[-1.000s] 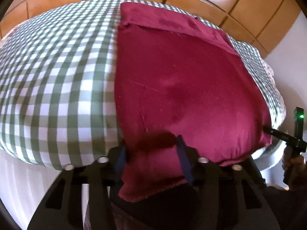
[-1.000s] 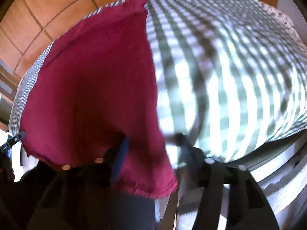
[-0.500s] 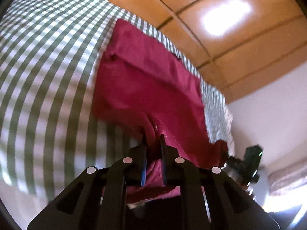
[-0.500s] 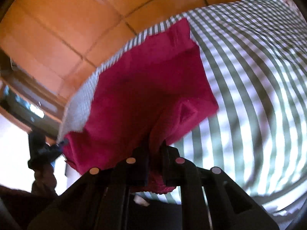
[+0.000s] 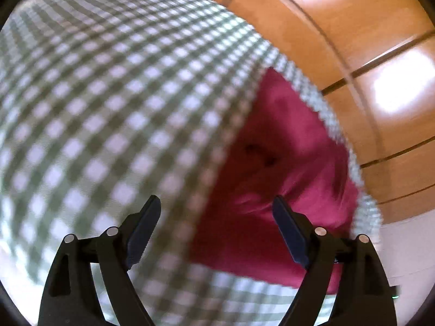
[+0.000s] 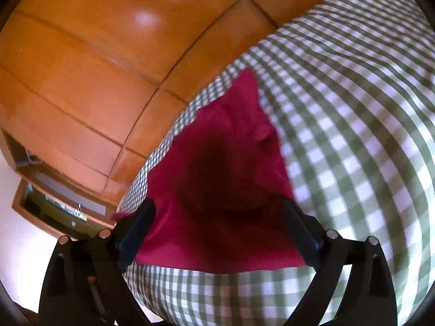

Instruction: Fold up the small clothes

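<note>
A dark red small garment (image 5: 272, 190) lies folded on the green-and-white checked cover (image 5: 108, 95), close to the wooden wall. In the left wrist view my left gripper (image 5: 217, 228) hovers over the garment's left edge, its jaws opening wide, with no cloth pinched between the pads. In the right wrist view the same red garment (image 6: 225, 184) lies under my right gripper (image 6: 217, 228), whose jaws are also opening, spread wide above the near part of the cloth without pressing on it. A dark shadow falls on the garment's middle.
Orange-brown wooden panelling (image 6: 95, 68) rises right behind the checked cover (image 6: 353, 135). A wooden shelf with dark items (image 6: 49, 206) sits at lower left in the right wrist view. A white wall (image 5: 407, 244) shows at the right of the left wrist view.
Both grippers were shut on the garment's near edge and carried it toward the wall, folding it over. Now both have let go and stand wide apart, and the cloth lies doubled.
</note>
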Available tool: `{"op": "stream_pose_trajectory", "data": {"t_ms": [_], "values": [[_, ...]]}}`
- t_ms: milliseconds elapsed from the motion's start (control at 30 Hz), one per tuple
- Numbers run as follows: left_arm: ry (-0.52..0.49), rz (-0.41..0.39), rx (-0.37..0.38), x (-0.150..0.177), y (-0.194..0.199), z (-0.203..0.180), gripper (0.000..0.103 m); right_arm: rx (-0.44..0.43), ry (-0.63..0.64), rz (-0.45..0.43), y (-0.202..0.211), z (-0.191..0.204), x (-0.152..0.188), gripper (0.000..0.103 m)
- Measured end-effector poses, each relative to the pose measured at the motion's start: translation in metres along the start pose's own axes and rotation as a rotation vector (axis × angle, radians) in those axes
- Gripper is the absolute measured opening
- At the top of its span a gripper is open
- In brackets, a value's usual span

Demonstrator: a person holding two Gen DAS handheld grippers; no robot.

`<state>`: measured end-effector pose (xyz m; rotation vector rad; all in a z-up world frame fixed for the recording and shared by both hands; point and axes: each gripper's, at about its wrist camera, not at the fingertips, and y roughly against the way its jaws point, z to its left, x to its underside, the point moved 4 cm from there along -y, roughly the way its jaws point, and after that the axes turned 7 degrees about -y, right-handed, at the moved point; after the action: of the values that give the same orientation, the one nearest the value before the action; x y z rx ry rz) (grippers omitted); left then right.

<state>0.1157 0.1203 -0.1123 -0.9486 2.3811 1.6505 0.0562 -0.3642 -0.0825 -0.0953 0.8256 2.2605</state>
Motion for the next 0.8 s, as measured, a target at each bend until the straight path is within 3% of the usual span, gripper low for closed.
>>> {"op": "stream_pose_trajectory", "data": {"t_ms": [133, 233, 300, 367, 600, 800], "values": [[-0.142, -0.031, -0.160, 0.024, -0.003, 0.005, 0.082, 0.069, -0.012, 0.034, -0.007, -0.037, 0.010, 0.097], [-0.294, -0.051, -0.286, 0.036, -0.013, -0.007, 0.087, 0.108, 0.111, 0.011, -0.010, -0.028, 0.022, 0.099], [-0.322, -0.061, -0.323, 0.038, -0.017, -0.010, 0.089, 0.166, 0.200, 0.012, -0.017, -0.022, 0.028, 0.101], [-0.294, -0.061, -0.313, 0.037, -0.017, -0.006, 0.091, 0.190, 0.252, 0.016, -0.018, -0.021, 0.032, 0.101], [-0.292, -0.127, -0.305, 0.042, -0.020, -0.011, 0.093, 0.154, 0.232, 0.022, -0.017, -0.029, 0.030, 0.101], [-0.321, -0.118, -0.234, 0.039, -0.016, -0.008, 0.094, 0.161, 0.117, 0.000, -0.010, -0.032, 0.029, 0.101]]}}
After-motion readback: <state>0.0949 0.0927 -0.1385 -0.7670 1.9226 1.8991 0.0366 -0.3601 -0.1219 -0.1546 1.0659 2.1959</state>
